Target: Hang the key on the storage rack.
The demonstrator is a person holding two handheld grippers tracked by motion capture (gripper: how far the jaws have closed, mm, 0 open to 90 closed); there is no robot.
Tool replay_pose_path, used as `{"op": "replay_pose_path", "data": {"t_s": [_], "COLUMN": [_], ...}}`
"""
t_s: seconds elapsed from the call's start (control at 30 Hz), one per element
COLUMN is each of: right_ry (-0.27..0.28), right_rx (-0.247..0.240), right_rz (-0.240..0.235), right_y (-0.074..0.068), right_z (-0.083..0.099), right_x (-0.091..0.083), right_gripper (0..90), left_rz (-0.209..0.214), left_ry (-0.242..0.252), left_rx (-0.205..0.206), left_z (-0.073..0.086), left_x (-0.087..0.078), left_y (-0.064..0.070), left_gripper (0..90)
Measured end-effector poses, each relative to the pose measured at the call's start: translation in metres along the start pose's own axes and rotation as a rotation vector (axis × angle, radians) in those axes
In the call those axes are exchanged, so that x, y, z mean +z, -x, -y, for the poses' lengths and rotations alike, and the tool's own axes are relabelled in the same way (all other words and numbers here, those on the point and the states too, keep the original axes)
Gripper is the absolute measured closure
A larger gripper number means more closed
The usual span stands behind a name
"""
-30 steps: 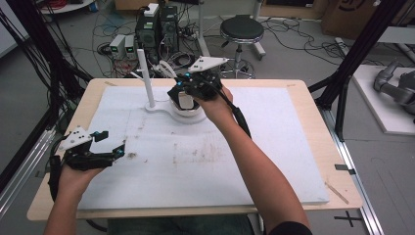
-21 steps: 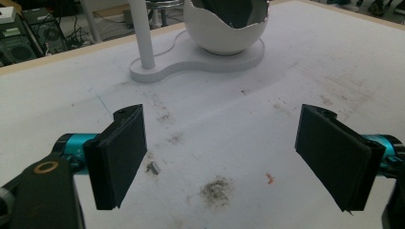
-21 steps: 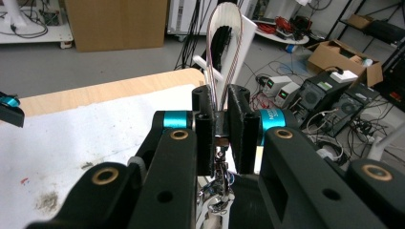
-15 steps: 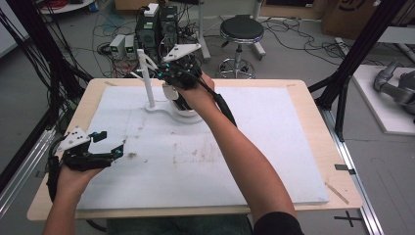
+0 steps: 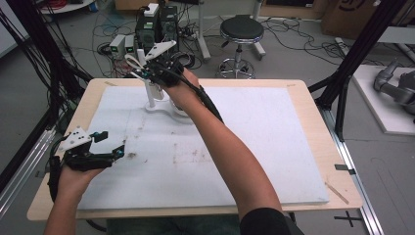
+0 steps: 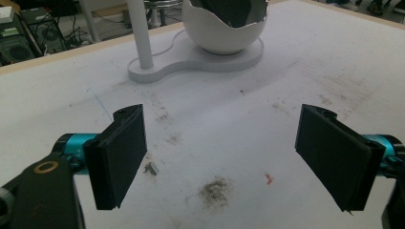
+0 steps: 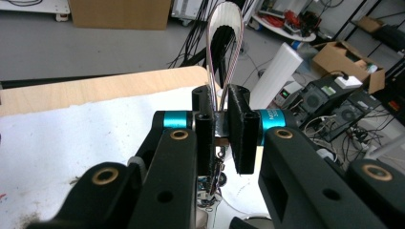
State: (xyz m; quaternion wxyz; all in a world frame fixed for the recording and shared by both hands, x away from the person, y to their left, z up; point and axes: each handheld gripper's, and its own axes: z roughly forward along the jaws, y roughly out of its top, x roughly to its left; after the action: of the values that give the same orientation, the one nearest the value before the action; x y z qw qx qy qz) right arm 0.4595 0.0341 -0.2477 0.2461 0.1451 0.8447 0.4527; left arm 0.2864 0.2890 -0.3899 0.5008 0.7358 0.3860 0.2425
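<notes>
Looped strap: pale, thin, pinched at its lower ends in right tongs, loop rising above jaws, raised over far desk edge. White post on flat base just below those tongs; egg-shaped bowl beside it. Advisable: loop kept open, lowered squarely over post top. Left tongs: wide, empty, low over stained desk.

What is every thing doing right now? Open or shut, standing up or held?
left gripper: open, holding nothing, over the mat.
right gripper: shut on the loop, raised by the post's top.
loop: pinched at one end, sticking out past the jaws.
post: standing upright on its base.
bowl: upright on the same base, rim jagged.
mat: lying flat, smudged with dirt.
</notes>
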Motion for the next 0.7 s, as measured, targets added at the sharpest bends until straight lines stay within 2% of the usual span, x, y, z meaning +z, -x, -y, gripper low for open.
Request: {"op": "replay_pose_path", "data": {"t_s": [0.33,0.47,0.7], "right_ry": [-0.031,-0.067,-0.104], "right_rx": [-0.001,0.000,0.004], "right_rz": [0.001,0.021,0.029], "right_y": [0.000,0.000,0.004], "right_z": [0.006,0.013,0.024], "right_x": [0.016,0.024,0.031], "right_gripper": [82.7,82.7,82.7], "left_rz": [0.001,0.002,0.003], "left_ry": [-0.005,-0.007,-0.006], "left_rx": [-0.005,-0.005,-0.010], "left_z": [0.002,0.002,0.003], "left_x": [0.000,0.001,0.001], "left_y": [-0.002,-0.001,-0.002], "left_gripper": [17.9,17.9,17.9]}}
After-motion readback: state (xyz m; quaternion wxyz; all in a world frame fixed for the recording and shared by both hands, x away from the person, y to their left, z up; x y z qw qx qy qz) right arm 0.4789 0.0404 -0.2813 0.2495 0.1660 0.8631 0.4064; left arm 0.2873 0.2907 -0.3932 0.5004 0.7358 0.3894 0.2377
